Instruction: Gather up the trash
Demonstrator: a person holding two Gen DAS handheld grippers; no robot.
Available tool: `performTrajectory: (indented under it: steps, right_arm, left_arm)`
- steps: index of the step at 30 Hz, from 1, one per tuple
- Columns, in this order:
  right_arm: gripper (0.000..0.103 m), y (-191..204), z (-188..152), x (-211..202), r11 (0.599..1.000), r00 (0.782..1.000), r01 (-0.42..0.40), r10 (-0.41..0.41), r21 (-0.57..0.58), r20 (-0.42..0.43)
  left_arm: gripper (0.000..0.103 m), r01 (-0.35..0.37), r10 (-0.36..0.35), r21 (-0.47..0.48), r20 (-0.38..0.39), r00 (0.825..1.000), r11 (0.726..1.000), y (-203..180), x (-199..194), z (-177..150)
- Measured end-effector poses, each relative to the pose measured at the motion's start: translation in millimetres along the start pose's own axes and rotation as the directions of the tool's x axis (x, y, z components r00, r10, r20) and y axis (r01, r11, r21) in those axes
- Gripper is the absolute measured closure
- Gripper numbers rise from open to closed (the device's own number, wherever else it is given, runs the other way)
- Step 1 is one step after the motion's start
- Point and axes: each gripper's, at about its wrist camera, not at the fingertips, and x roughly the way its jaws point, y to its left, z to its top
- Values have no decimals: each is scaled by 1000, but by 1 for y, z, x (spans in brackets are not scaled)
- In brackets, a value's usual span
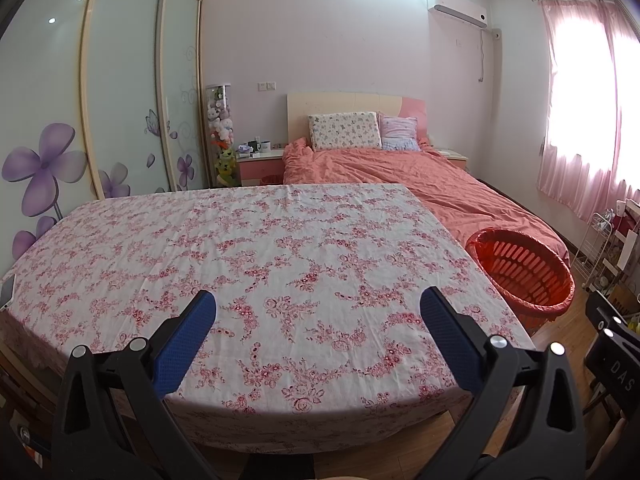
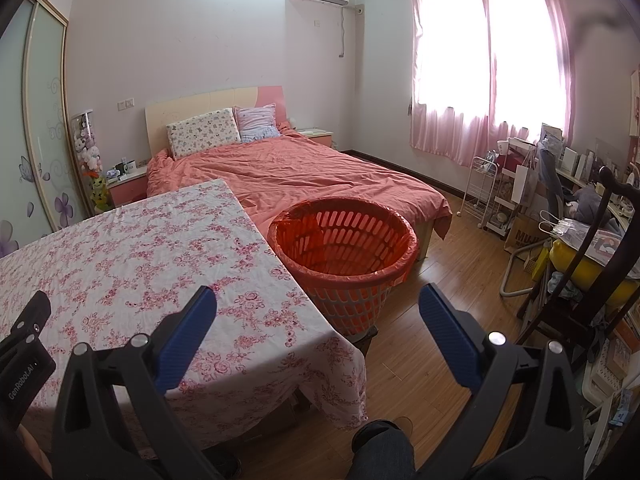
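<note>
Both sets of tongs are held out over the near edge of the bench (image 1: 280,248), which wears a white cloth with pink flowers. The left tongs (image 1: 318,306) have their blue pads spread wide apart, and nothing is between them. The right tongs (image 2: 318,304) are spread wide too and hold nothing; they hang over the bench's right corner and the wooden floor (image 2: 460,240). No trash shows on the cloth. The orange laundry-style basket (image 2: 344,248), lined with a red plastic bag, stands upright just beside the right side of the bench, with its round mouth facing up, and nothing can be seen inside it. In the left view the same basket (image 1: 524,276) sits between the bench and the bed (image 1: 420,176) with its salmon cover. Small white letters on the black body of the left tool, seen at the edge of the right view, read "GenRobot.AI" (image 2: 20,380). In the left view, "DAS" (image 1: 620,376) is written on a dark thing at the right edge. A brown paper bag (image 2: 524,236) by the white rack shows "MUJ" in big letters.
</note>
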Motion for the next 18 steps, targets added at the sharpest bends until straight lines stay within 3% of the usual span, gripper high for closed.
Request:
performTrajectory:
  steps: [18]
  right_arm:
    - [4,1,0,0,1000,1000,1,-1,-1,0]
  left_arm:
    - [2,-6,6,11,-3,1000,1000,-3,1,-2]
